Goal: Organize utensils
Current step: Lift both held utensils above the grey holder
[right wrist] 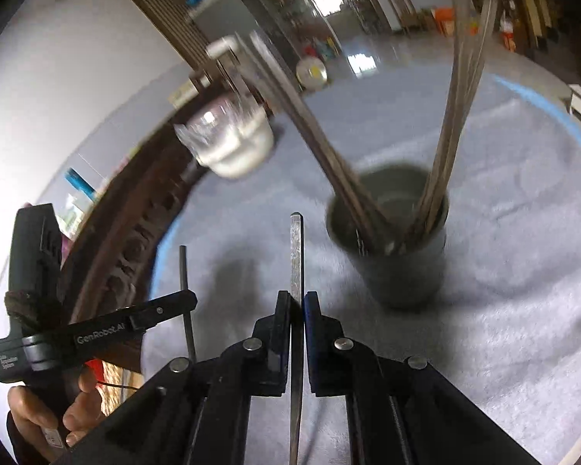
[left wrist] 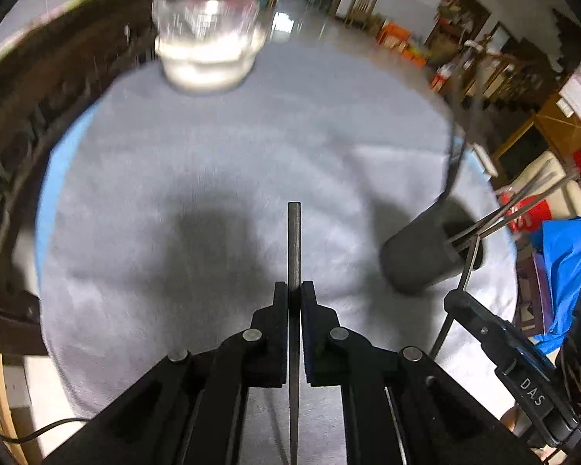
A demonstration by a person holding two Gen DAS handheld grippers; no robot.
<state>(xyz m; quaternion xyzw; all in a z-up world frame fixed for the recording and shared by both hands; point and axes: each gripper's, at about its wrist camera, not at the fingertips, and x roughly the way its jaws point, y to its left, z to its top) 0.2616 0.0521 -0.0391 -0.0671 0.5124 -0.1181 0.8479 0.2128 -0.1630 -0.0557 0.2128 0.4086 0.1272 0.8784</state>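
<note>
Gripping one chopstick (left wrist: 294,244) each, the left gripper (left wrist: 294,290) and right gripper (right wrist: 297,298) hovered over the grey cloth (left wrist: 213,147); the dark cup (right wrist: 397,248) near its right edge held more chopsticks (right wrist: 457,124).

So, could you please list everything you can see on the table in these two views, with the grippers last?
Cup: one, dark grey, upright on the cloth, ahead of the right gripper.
Chopsticks in cup: several, dark, in two leaning bundles; count unclear.
Held chopsticks: two, one dark and round, one metallic and flat.
Jar: one, clear with white contents, blurred, at the far edge.
Cloth: one, grey, covering the table.
Blue edge: beneath the cloth's rim.
Left gripper: black, fingers shut on the round chopstick.
Right gripper: black, fingers shut on the flat chopstick.
</note>
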